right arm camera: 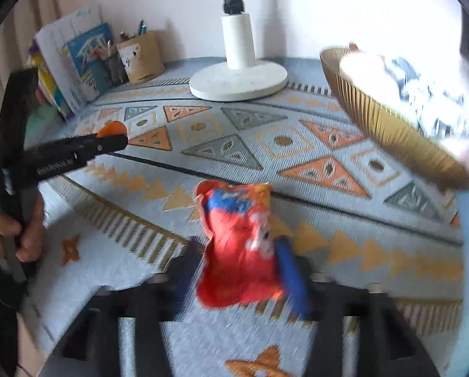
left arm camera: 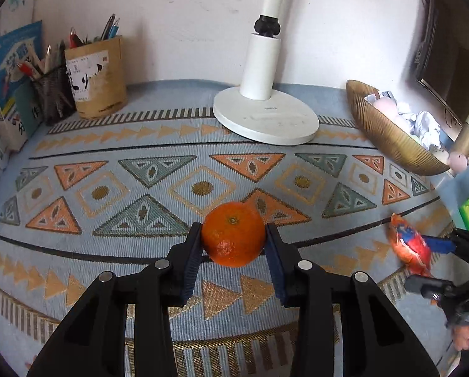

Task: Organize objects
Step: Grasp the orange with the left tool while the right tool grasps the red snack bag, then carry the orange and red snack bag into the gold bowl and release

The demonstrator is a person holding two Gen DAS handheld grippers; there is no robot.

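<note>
My left gripper (left arm camera: 233, 235) is shut on an orange tangerine (left arm camera: 233, 238), held between its blue pads just above the patterned cloth. It also shows in the right wrist view (right arm camera: 112, 128), at the tip of the left gripper's black finger. My right gripper (right arm camera: 239, 260) is shut on a red and blue snack packet (right arm camera: 240, 245), which looks blurred. The packet also shows in the left wrist view (left arm camera: 410, 248) at the far right, between the right gripper's fingers. A gold ribbed bowl (left arm camera: 382, 132) with crumpled paper and other items stands at the right; it also shows in the right wrist view (right arm camera: 388, 128).
A white lamp base (left arm camera: 266, 119) stands at the back middle. A brown pen holder (left arm camera: 96, 78), a mesh pen cup (left arm camera: 52, 94) and books (left arm camera: 8, 88) stand at the back left. A patterned cloth (left arm camera: 159, 188) covers the table. A dark monitor (left arm camera: 448, 62) is at the far right.
</note>
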